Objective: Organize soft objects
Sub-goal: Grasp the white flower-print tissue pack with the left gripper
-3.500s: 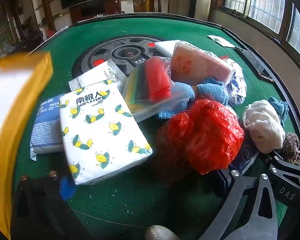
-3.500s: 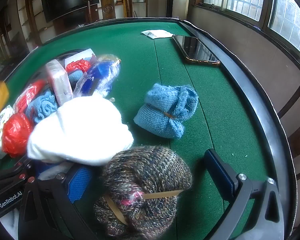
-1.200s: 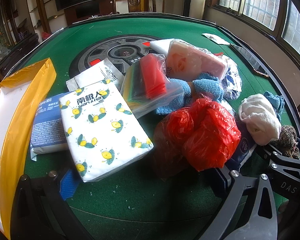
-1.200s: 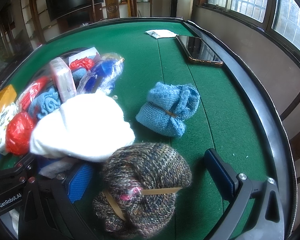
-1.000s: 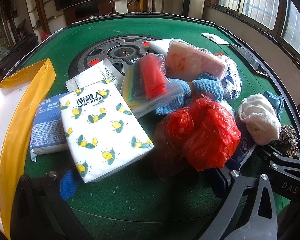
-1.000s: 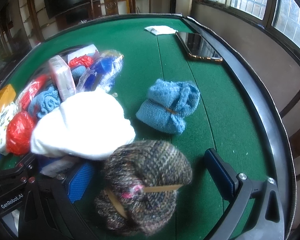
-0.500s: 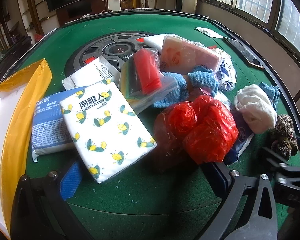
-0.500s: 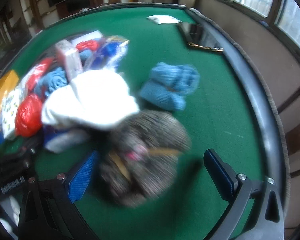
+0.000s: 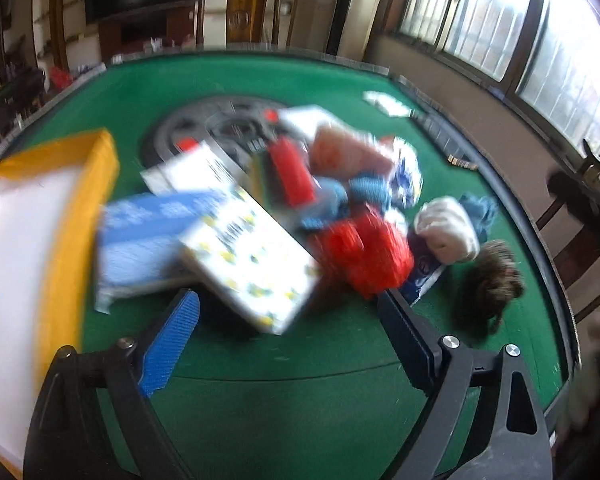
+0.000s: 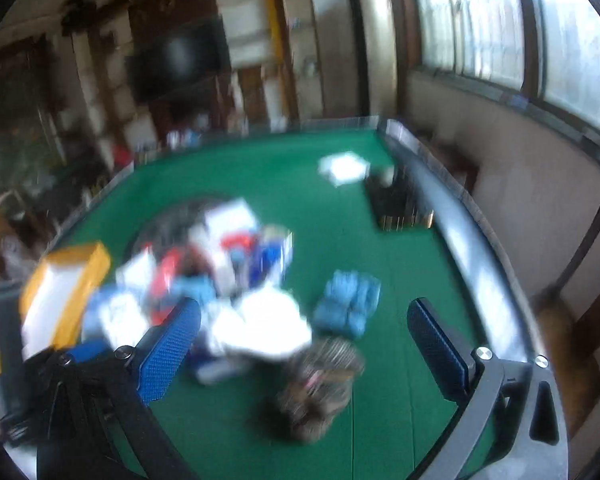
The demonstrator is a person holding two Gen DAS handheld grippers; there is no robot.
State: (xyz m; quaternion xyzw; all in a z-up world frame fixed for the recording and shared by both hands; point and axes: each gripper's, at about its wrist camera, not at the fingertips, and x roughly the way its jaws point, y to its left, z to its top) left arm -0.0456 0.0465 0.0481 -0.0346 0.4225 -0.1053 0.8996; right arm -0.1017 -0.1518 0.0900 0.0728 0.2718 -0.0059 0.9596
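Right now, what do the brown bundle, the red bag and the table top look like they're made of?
Both views are blurred, so loosely: the brown bundle looks like mottled knit yarn, fuzzy and matte. The red bag seems thin crinkled plastic, with glossy highlights on its folds. The table top looks like green felt, flat and matte, inside a dark rim.

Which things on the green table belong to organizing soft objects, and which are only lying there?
Belong to the job:
- brown knitted bundle
- blue towel roll
- white cloth
- red bag
- yellow tray

Only lying there:
- phone
- white packet
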